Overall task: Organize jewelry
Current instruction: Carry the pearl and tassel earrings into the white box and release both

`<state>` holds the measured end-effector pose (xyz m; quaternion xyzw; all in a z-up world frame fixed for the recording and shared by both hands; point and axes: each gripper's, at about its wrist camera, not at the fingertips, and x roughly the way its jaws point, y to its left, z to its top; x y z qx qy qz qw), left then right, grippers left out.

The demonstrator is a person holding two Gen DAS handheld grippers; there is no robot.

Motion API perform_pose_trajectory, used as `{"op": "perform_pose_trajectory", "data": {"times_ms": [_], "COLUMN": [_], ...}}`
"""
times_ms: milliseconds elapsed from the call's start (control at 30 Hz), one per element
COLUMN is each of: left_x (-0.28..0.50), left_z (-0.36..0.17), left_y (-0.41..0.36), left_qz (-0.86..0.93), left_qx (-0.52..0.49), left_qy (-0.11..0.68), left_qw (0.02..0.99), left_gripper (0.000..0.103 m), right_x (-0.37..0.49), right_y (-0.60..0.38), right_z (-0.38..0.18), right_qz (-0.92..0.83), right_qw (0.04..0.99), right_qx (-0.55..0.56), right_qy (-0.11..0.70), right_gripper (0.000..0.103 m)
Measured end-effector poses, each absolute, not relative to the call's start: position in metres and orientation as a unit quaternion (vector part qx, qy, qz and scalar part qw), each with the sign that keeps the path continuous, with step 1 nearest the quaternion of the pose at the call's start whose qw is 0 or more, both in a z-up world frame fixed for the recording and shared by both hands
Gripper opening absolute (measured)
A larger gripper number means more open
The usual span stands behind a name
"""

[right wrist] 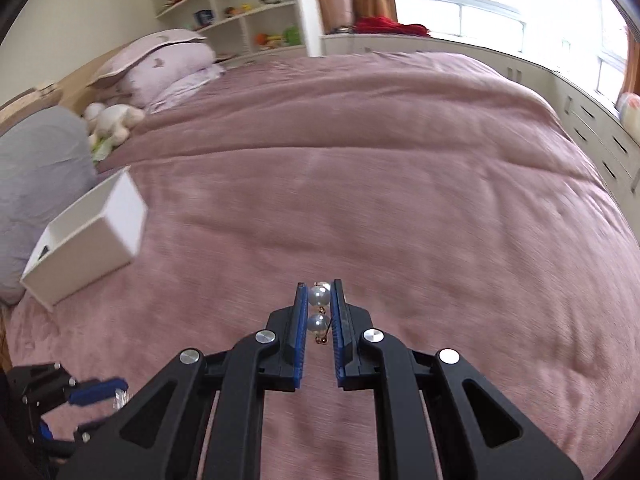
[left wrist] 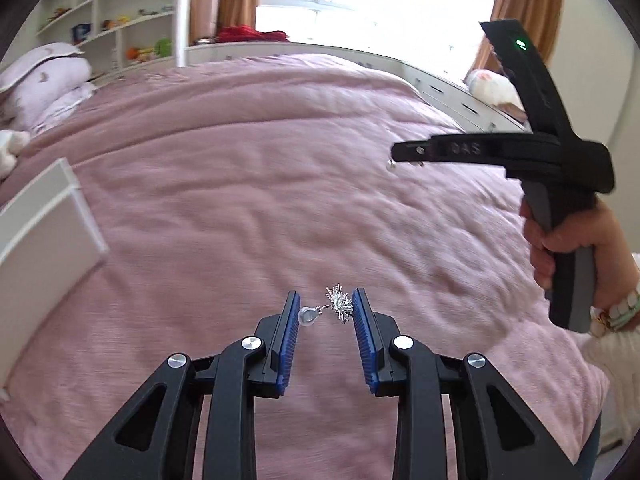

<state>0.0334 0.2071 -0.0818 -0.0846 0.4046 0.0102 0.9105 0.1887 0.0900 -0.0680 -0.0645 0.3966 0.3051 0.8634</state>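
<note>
In the left wrist view my left gripper (left wrist: 326, 304) is shut on a silver spiky earring (left wrist: 339, 305) with a clear backing (left wrist: 307, 315), held between the blue pads above the pink bedspread. In the right wrist view my right gripper (right wrist: 320, 300) is shut on a pearl earring (right wrist: 319, 295) with two pearls, the second pearl (right wrist: 318, 322) lower between the pads. The right gripper (left wrist: 404, 152) also shows in the left wrist view, raised at the right. A white open box (right wrist: 86, 238) sits on the bed at the left; it also shows in the left wrist view (left wrist: 44, 232).
The pink bedspread (right wrist: 400, 200) fills both views. Pillows (right wrist: 168, 64) and a plush toy (right wrist: 112, 120) lie at the head of the bed. A grey cushion (right wrist: 36, 176) sits behind the box. White shelves (right wrist: 240, 4) and drawers (right wrist: 600, 148) line the walls.
</note>
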Motion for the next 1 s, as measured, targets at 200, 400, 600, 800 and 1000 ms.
{"op": "perform_pose_trajectory", "data": {"times_ms": [200,400,600,800,1000], "left_x": [0.004,-0.031,-0.047,-0.053,-0.052], "left_z": [-0.057,-0.030,-0.018,-0.018,-0.045], "left_y": [0.288,0.369,0.437,0.498,0.540], "left_qz": [0.079,0.151,0.204,0.227,0.263], "left_qx": [-0.101,-0.106,-0.109,-0.140,-0.186], "left_qy": [0.383,0.363,0.359,0.349,0.354], "left_qw": [0.915,0.913,0.904,0.898,0.878], "left_gripper": [0.032,0.032,0.032,0.032,0.032], "right_x": [0.157,0.129,0.106,0.097,0.097], "right_y": [0.178,0.253,0.322,0.376,0.432], "right_z": [-0.043,-0.024,-0.013,-0.016,-0.029], "right_qz": [0.369,0.424,0.461,0.479,0.484], "right_qw": [0.844,0.823,0.804,0.790,0.783], "right_qx": [-0.080,-0.078,-0.082,-0.087,-0.098], "right_qy": [0.381,0.369,0.366,0.372,0.378], "right_gripper": [0.012,0.012,0.012,0.012,0.012]}}
